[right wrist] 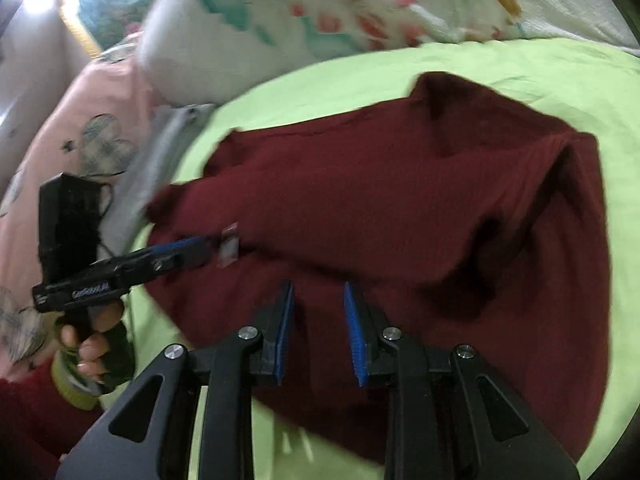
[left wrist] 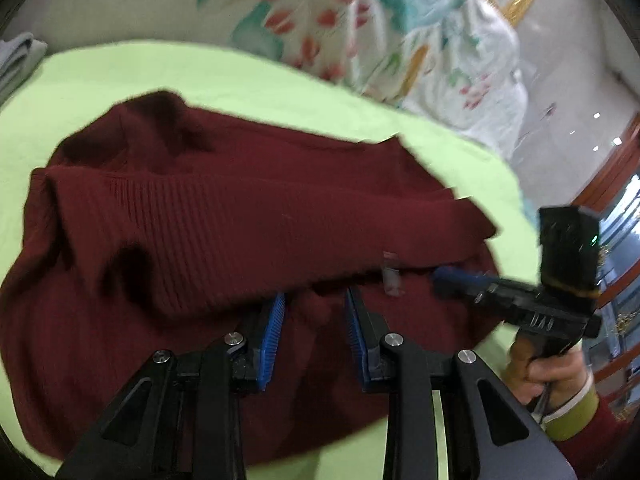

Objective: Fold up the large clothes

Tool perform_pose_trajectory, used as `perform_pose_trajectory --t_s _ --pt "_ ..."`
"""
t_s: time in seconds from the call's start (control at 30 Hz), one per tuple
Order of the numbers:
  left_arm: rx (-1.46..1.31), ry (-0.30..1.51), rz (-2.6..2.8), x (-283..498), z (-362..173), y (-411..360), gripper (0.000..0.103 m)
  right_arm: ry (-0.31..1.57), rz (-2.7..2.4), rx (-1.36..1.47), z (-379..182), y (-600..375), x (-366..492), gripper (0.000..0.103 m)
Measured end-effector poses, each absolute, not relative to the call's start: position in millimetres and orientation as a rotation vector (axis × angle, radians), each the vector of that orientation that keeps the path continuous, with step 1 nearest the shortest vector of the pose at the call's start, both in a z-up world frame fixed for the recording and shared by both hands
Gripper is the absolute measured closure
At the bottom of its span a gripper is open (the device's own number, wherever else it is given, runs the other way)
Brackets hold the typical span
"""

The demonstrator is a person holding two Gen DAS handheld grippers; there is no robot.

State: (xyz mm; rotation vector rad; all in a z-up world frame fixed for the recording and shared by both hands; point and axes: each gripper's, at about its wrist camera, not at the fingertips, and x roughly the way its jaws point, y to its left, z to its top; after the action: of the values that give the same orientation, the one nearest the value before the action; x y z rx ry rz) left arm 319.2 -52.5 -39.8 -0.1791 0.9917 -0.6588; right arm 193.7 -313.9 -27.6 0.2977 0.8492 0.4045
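A dark red knitted sweater (left wrist: 208, 216) lies partly folded on a light green sheet (left wrist: 240, 76); it also shows in the right wrist view (right wrist: 400, 208). My left gripper (left wrist: 314, 300) is open just above the sweater's near part, nothing between its blue pads. My right gripper (right wrist: 318, 292) is open too, over the sweater's near edge. Each gripper appears in the other's view: the right one (left wrist: 444, 278) and the left one (right wrist: 196, 246) both reach to the sweater near a small white label (right wrist: 229, 246).
A floral quilt (left wrist: 360, 20) is heaped behind the sheet. A pink patterned cloth (right wrist: 80, 128) and a grey folded garment (right wrist: 160, 160) lie at the left in the right wrist view. A grey folded item (left wrist: 18, 58) sits far left.
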Motion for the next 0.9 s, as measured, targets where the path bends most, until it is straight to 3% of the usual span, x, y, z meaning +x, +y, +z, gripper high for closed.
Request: perform_pose_trajectory --t_s 0.07,0.13,0.27,0.37,0.5,0.9 --pt "-0.152 1.007 -0.653 336.6 -46.3 -51.2 0.086 0.841 0.303 0.268 -27.6 -332.2 212.1 0.081" --pt "-0.149 1.003 -0.658 353.5 -47.2 -48.3 0.092 0.815 0.256 0.271 -23.5 -346.3 224.2 0.081" --pt "-0.209 0.95 -0.544 394.6 -35.4 -24.8 0.095 0.728 0.151 0.327 -5.1 -373.1 245.3 0.078" --pt "-0.305 0.921 -0.402 421.5 -27.4 2.9 0.084 0.702 0.08 0.418 0.0 -391.5 252.3 0.078" --pt "-0.405 0.879 -0.356 419.4 -21.6 33.6 0.08 0.673 0.063 0.496 1.1 -402.4 234.9 0.078" --pt "-0.527 0.918 -0.453 281.6 -40.8 49.5 0.072 0.689 0.173 0.618 -22.5 -357.8 152.5 0.078"
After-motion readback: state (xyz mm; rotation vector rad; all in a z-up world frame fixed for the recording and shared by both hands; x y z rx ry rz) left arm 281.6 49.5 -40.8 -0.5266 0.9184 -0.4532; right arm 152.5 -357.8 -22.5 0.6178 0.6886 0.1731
